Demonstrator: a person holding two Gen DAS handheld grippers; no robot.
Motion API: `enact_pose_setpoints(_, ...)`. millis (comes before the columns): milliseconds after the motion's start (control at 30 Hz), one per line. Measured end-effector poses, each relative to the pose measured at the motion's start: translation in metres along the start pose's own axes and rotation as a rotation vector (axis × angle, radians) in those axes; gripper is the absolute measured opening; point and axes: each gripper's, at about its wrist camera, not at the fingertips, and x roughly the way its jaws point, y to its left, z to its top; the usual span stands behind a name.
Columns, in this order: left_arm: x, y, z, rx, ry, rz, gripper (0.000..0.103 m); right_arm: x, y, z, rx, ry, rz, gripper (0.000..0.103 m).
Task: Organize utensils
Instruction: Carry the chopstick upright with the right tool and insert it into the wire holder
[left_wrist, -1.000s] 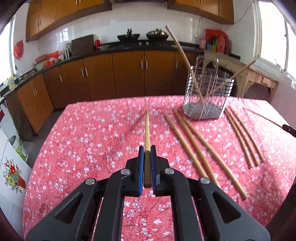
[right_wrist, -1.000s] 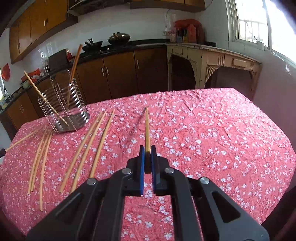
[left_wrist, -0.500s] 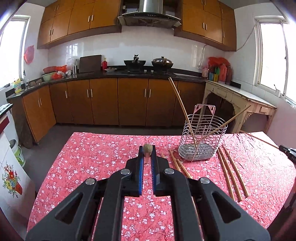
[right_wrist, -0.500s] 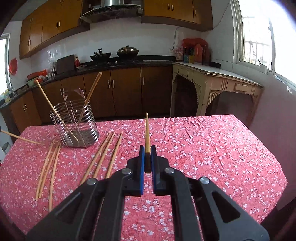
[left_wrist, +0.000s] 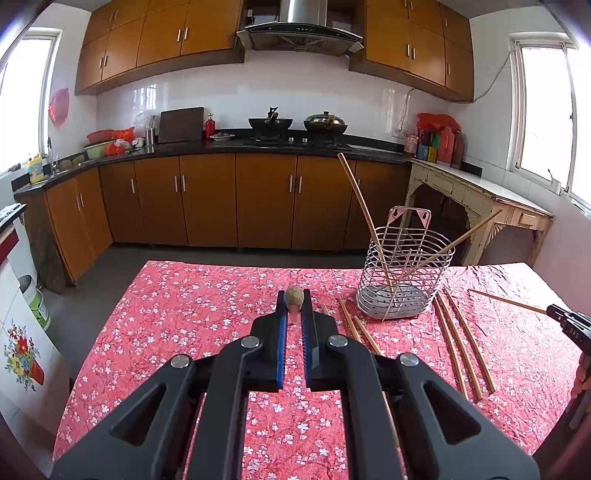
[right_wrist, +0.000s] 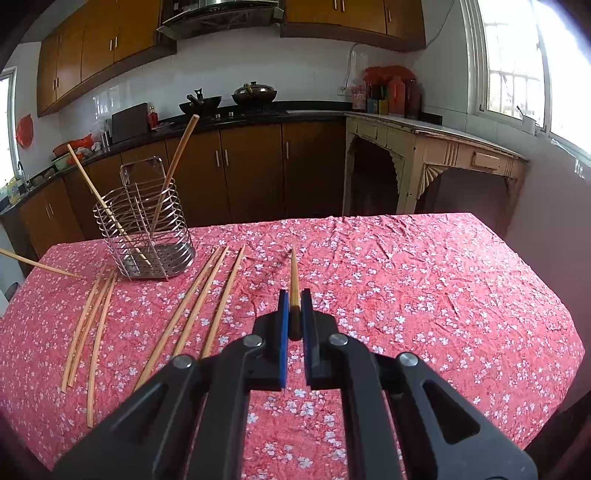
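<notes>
Chopsticks, thin pale bamboo sticks, look light, stiff and slippery, best pinched near one end. The left gripper (left_wrist: 294, 308) is clamped on one seen end-on (left_wrist: 294, 296); the right gripper (right_wrist: 294, 306) clamps another (right_wrist: 294, 275). Loose ones (right_wrist: 201, 295) lie left of centre on the red floral tablecloth (right_wrist: 424, 295). The wire utensil basket (right_wrist: 146, 232), upper left, holds two leaning sticks that may block insertion.

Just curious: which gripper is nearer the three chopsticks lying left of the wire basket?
Left. The left gripper hangs just above those chopsticks; the right gripper is well off to their right.
</notes>
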Motion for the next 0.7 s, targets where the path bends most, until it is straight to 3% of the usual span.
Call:
enact_pose_setpoints(333,0.000,-0.002,0.014,-0.017,-0.014,-0.005,0.007,-0.027,0.000,0.056,0.035,-0.120,0.045,0.007)
enact_pose_setpoints(700,0.001,-0.008,0.032,-0.029,-0.038,-0.003,0.007,-0.051,0.012,0.102,0.031,-0.178,0.124,0.007)
